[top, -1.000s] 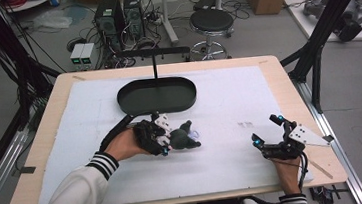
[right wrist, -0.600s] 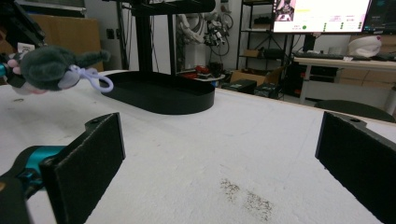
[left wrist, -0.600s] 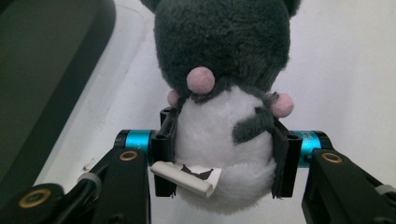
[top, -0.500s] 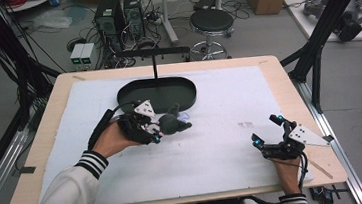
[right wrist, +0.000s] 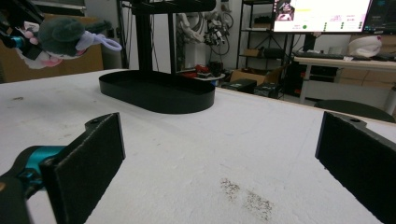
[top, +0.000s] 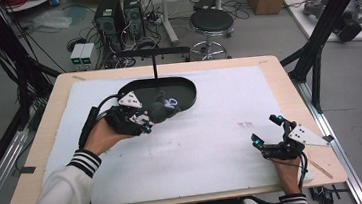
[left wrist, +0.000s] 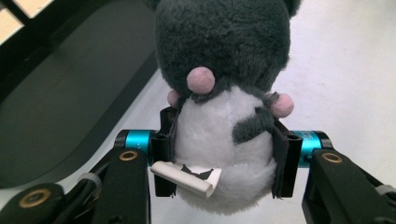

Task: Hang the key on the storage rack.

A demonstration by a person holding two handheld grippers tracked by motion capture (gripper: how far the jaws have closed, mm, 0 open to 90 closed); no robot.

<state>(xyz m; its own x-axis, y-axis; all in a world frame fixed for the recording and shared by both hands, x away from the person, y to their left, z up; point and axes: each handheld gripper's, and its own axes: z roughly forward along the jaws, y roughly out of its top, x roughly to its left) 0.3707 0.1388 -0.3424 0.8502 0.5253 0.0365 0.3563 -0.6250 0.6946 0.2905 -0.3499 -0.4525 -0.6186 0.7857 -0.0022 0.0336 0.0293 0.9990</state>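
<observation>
High: my left claw (top: 146, 119) pinches plush (top: 162, 108) at tray (top: 188, 92) rim, above worktop (top: 213, 144); right claw (top: 267, 136) rests spread | Left gripper: pads squeeze its white belly, tag (left wrist: 187, 176) loose; I judge it light, soft, squashy, best held mid-body | Right gripper: plush (right wrist: 63, 35) aloft beside tray (right wrist: 159, 95).

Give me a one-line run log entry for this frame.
left gripper: shut on plush toy | toy: lifted, at near edge of black oval tray | right gripper: open, nothing between jaws, low over white mat
</observation>
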